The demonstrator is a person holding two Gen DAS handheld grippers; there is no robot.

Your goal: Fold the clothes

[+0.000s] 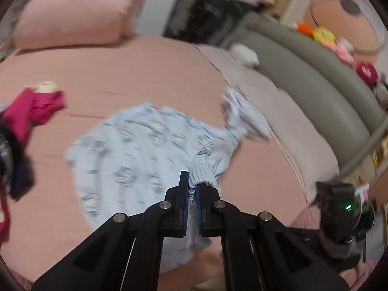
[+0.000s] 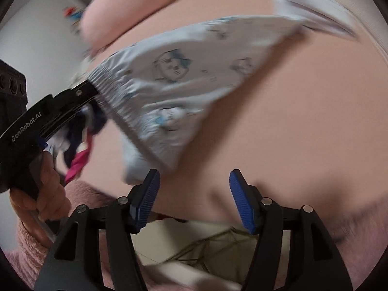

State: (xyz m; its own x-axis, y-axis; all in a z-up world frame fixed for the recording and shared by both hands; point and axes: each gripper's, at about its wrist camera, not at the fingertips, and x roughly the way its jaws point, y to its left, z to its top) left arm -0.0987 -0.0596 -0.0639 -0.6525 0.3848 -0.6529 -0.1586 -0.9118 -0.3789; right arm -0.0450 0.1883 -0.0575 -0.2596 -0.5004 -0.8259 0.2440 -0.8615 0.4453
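L gripper (image 1: 193,194) clamps pale-blue shorts (image 1: 135,150) waistband, angled down; R gripper (image 2: 194,198) apart.

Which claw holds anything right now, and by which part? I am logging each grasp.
The left claw is shut on the light blue printed garment, gripping its gathered elastic edge. The right claw is open and holds nothing.

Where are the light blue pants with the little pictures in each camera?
Left wrist view: the pants lie spread in the middle on the pink bed, waistband pinched in the left gripper.
Right wrist view: the pants stretch across the upper middle, above the open right gripper.
Shared landmark: the gathered waistband clamped in the left gripper.
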